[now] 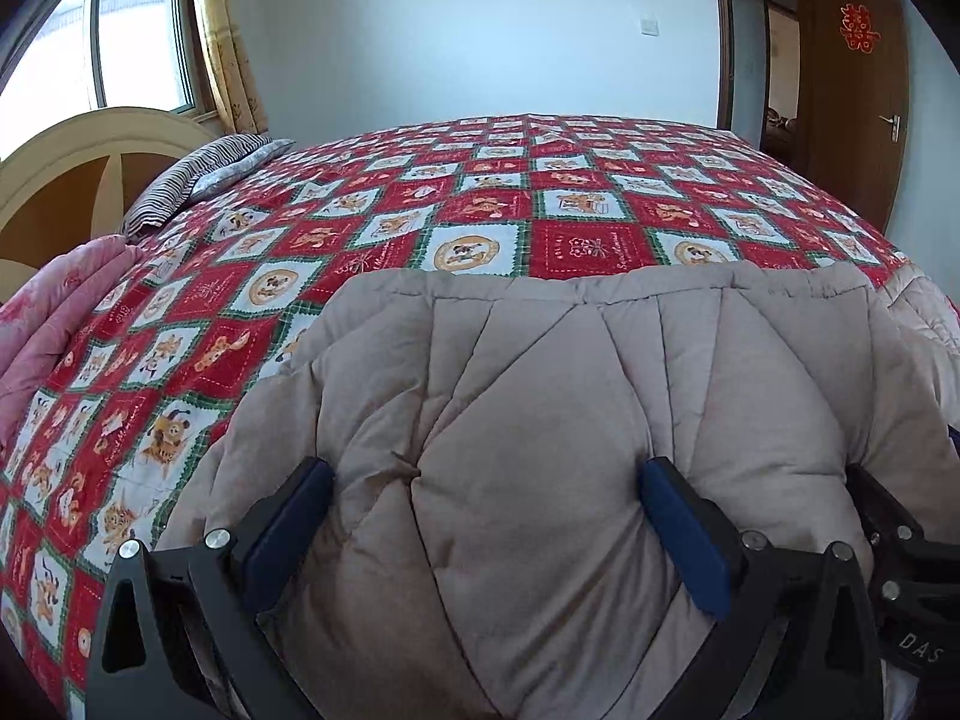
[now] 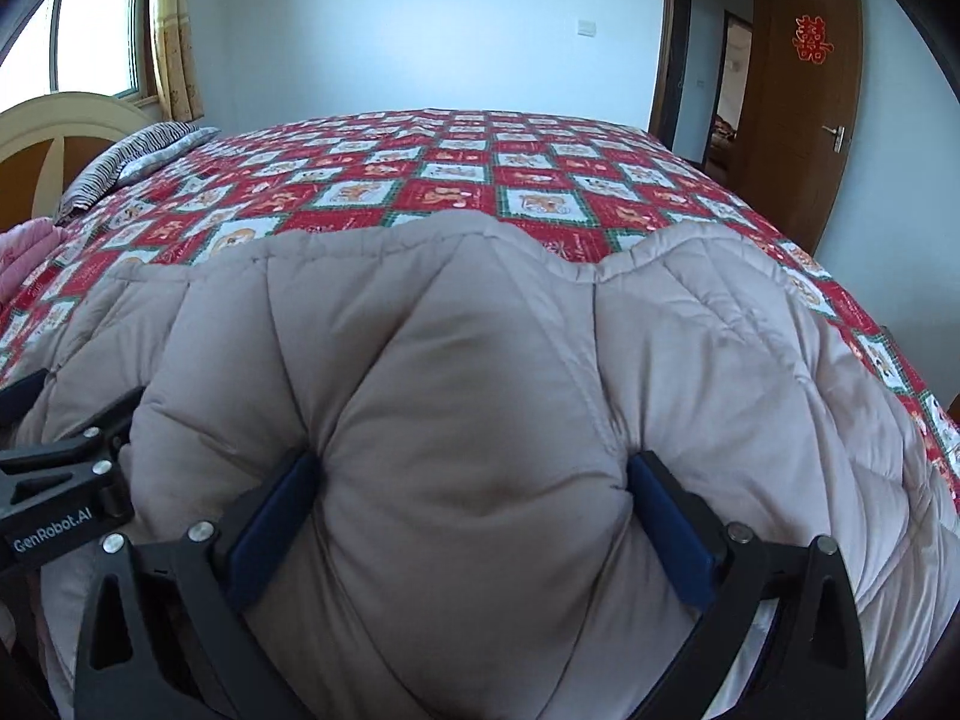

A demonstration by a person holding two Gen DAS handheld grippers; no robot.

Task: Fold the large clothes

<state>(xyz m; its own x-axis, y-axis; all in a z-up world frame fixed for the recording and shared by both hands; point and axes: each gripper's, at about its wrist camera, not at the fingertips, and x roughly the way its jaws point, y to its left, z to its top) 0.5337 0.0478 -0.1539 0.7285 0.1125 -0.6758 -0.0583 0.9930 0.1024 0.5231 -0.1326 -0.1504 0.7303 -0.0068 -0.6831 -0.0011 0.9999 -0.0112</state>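
Now both grippers, left gripper [image 1: 486, 516] and right gripper [image 2: 474, 504], hold their jaws clamped on bulges of a puffy beige quilt [image 2: 480, 360], bunched at the near edge of the bed [image 1: 540, 192]. Thick padding might slip free, undoing the fold.

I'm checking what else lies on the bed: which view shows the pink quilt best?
The left wrist view: the folded pink quilt fills its left edge beside the headboard. The right wrist view catches only a sliver of it.
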